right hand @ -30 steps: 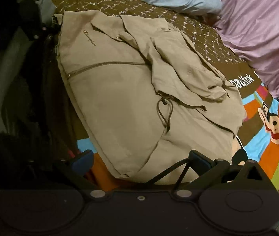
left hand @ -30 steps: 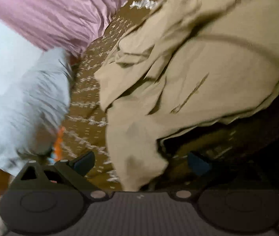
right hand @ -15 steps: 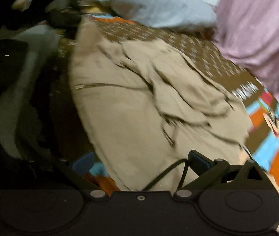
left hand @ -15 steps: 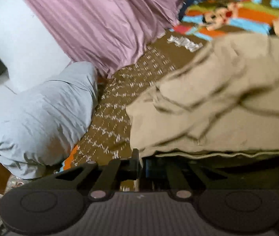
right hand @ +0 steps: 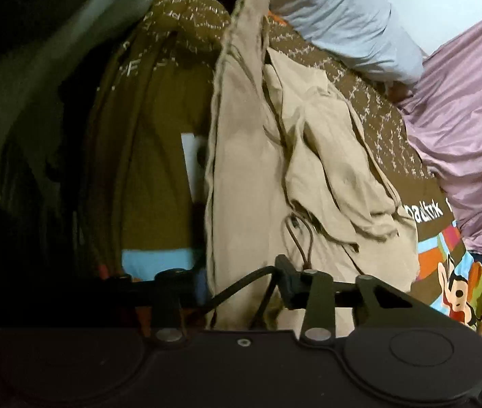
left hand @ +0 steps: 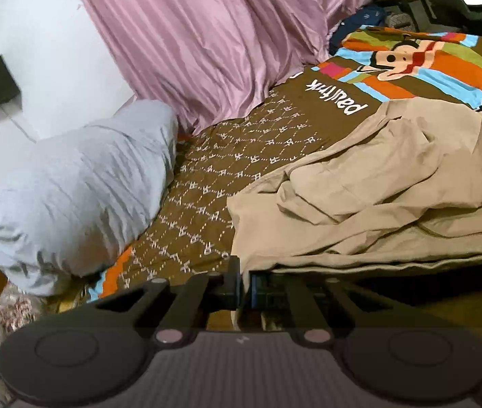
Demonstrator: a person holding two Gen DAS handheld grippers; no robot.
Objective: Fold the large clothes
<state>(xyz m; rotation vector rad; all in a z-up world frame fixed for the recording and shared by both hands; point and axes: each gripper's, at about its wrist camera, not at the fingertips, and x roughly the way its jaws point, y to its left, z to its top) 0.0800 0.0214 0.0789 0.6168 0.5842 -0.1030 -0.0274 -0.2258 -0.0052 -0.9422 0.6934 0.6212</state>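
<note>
Both tools pinch the tan jacket [left hand: 394, 200] that lies rumpled on the bed's patterned cover [left hand: 241, 170], the left tool [left hand: 245, 280] clamped on its near edge, the right tool [right hand: 241, 285] closed over its hem, near a grey pillow [left hand: 71, 187].

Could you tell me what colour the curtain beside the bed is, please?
The curtain is pinkish mauve with vertical folds, clearest in the left wrist view.
</note>
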